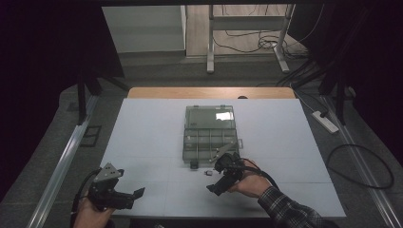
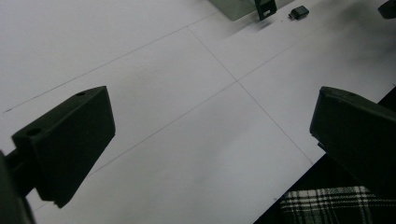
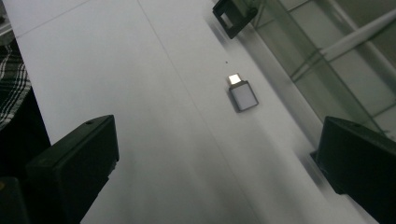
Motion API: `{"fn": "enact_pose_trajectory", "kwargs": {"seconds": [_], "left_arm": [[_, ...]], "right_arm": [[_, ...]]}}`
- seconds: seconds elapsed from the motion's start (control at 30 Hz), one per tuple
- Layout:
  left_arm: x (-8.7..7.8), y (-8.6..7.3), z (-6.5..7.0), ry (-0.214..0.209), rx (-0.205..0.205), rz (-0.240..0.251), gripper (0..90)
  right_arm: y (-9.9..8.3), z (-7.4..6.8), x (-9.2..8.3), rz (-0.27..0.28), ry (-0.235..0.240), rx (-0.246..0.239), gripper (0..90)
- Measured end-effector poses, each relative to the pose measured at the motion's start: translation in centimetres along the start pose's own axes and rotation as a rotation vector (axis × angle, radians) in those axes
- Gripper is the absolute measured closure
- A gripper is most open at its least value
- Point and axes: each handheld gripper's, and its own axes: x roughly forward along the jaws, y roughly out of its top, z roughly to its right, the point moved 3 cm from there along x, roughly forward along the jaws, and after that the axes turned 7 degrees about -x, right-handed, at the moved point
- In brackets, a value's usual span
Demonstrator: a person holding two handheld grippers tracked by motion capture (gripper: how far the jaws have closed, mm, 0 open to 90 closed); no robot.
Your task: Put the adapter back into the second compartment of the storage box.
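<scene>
A clear plastic compartment box (image 1: 209, 135) lies open in the middle of the white table, its lid folded back. Its black latch (image 3: 232, 17) hangs at the near edge. A small dark adapter with a metal plug (image 3: 243, 95) lies on the table just in front of the box (image 3: 327, 60). My right gripper (image 1: 218, 175) hovers open beside the adapter (image 1: 207, 173), which sits ahead of the jaws (image 3: 219, 140) without touching them. My left gripper (image 1: 128, 188) rests open near the front left, empty (image 2: 212, 121). From there the adapter (image 2: 299, 11) appears far off.
The white mat (image 1: 142, 137) covers the table, with a wooden strip (image 1: 209, 92) at its far edge. A plaid sleeve (image 1: 290, 211) comes in at the front right. Cables and a power strip (image 1: 325, 121) lie on the floor to the right.
</scene>
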Motion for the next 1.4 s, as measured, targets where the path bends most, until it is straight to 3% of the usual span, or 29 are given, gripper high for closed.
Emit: {"fn": "enact_pose_trajectory", "kwargs": {"seconds": [0.7,0.87,1.07,1.4], "left_arm": [[0.0,0.0,0.0,-0.001,0.004,-0.004,0.0],[0.0,0.0,0.0,0.001,0.006,-0.004,0.1],[0.0,0.0,0.0,0.0,0.007,-0.005,0.1],[0.1,0.0,0.1,0.004,0.013,-0.01,0.2]], "right_arm": [[1.3,-0.6,4.0,-0.086,0.007,-0.077,0.1],[1.5,-0.4,4.7,-0.088,-0.003,-0.091,4.9],[1.6,-0.1,4.7,-0.085,-0.02,-0.11,20.7],[1.5,1.1,3.9,-0.086,-0.013,-0.119,67.1]]}}
